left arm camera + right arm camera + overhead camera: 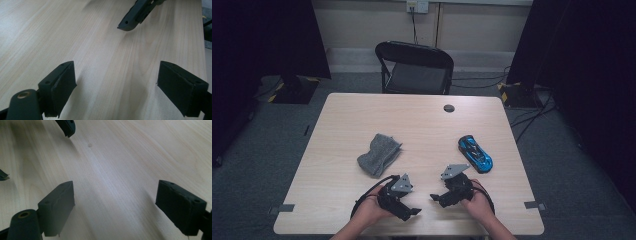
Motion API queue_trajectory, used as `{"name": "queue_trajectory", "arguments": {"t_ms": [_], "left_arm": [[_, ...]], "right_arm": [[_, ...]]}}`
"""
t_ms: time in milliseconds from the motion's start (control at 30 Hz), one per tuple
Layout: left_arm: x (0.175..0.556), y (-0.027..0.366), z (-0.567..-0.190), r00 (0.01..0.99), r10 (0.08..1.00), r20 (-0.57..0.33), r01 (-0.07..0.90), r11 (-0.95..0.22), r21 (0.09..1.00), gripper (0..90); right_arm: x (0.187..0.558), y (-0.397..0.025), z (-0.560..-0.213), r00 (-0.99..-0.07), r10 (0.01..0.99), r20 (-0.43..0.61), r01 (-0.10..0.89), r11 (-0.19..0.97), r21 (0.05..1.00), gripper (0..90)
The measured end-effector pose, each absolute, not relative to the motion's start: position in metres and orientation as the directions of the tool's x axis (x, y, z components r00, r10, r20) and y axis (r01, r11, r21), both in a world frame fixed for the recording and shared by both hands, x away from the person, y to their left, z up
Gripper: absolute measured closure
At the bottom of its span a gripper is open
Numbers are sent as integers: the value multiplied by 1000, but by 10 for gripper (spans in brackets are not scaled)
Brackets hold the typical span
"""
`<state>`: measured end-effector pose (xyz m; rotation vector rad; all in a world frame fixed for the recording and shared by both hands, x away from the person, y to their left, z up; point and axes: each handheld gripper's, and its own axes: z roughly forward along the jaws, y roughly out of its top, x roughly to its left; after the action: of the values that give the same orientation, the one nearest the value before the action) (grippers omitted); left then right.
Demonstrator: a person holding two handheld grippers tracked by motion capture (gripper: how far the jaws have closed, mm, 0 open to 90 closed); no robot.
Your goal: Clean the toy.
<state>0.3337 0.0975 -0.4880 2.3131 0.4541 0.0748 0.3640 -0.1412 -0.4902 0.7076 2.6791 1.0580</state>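
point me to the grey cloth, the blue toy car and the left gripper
grey cloth [379,154], high view, middle of the folded fabric.
blue toy car [475,153], high view, its roof.
left gripper [116,86], left gripper view, midway between its open jaws.

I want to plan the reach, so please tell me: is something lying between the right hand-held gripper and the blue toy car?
Nothing visible does. The right hand-held gripper sits near the table's front edge with jaws open, and the blue toy car lies beyond it to the right, with bare wood between them. The grey folded cloth lies off to the left.
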Motion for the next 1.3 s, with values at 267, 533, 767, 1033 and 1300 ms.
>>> {"name": "queue_trajectory", "arguments": {"t_ms": [267,533,767,1033,1300], "left_arm": [[332,96,-490,938,338,-73,290,-655,698,144],[332,95,-493,941,333,-64,282,-665,692,135],[332,94,-497,946,320,-52,266,-676,687,114],[331,92,-501,952,305,-26,237,-681,693,48],[334,94,-504,954,298,-28,230,-671,705,0]], "right_arm": [[361,-139,-493,-882,472,4,353,654,669,145],[360,-139,-495,-893,450,-9,332,671,664,147],[362,-141,-497,-895,446,7,334,661,672,142],[362,-142,-499,-896,444,19,336,649,682,140],[363,-148,-503,-906,423,21,308,625,717,121]]}}
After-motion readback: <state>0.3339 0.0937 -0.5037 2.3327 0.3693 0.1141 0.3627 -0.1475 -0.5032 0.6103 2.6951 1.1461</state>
